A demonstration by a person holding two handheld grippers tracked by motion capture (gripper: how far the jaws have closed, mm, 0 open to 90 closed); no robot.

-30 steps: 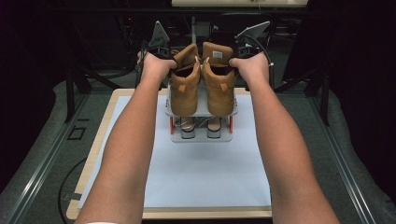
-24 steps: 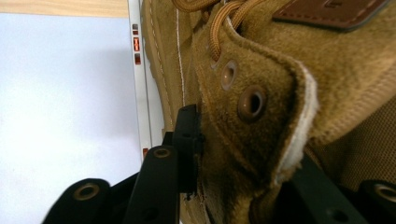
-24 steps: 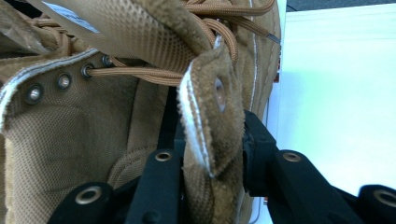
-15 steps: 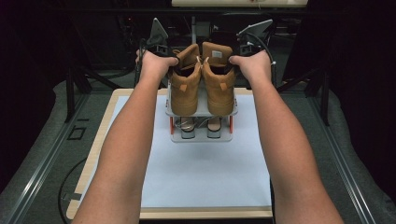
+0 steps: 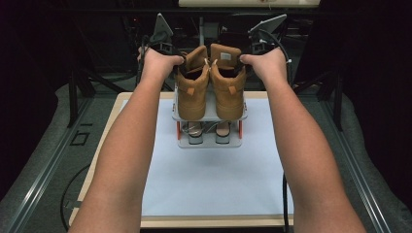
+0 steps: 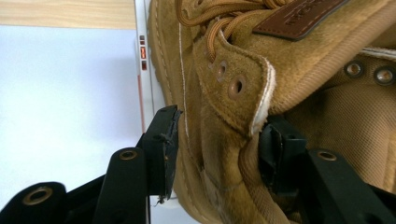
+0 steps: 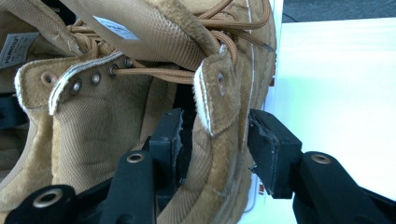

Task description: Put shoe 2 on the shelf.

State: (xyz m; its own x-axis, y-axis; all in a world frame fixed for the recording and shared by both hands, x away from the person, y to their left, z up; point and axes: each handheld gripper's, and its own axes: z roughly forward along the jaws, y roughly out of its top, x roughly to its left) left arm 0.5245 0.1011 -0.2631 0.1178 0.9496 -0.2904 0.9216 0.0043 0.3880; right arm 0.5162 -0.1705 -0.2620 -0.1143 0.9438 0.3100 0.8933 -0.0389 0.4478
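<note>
Two tan suede boots stand side by side on the top tier of a small white rack (image 5: 209, 141). My left gripper (image 6: 217, 144) straddles the outer collar of the left boot (image 5: 191, 92), one jaw outside and one inside. Its jaws have just been opening and the pads stand just off the suede (image 6: 219, 154). My right gripper (image 7: 215, 142) straddles the collar of the right boot (image 5: 227, 87) the same way. Its jaws have also just been opening, with clear gaps on both sides of the collar (image 7: 212, 116). In the high view both hands (image 5: 158, 65) cover the jaws.
The rack's lower tier holds a pair of lighter shoes (image 5: 194, 130). The rack stands at the far end of a white mat (image 5: 214, 184) on a wooden board. Dark metal frames and cables rise behind the boots and along both sides.
</note>
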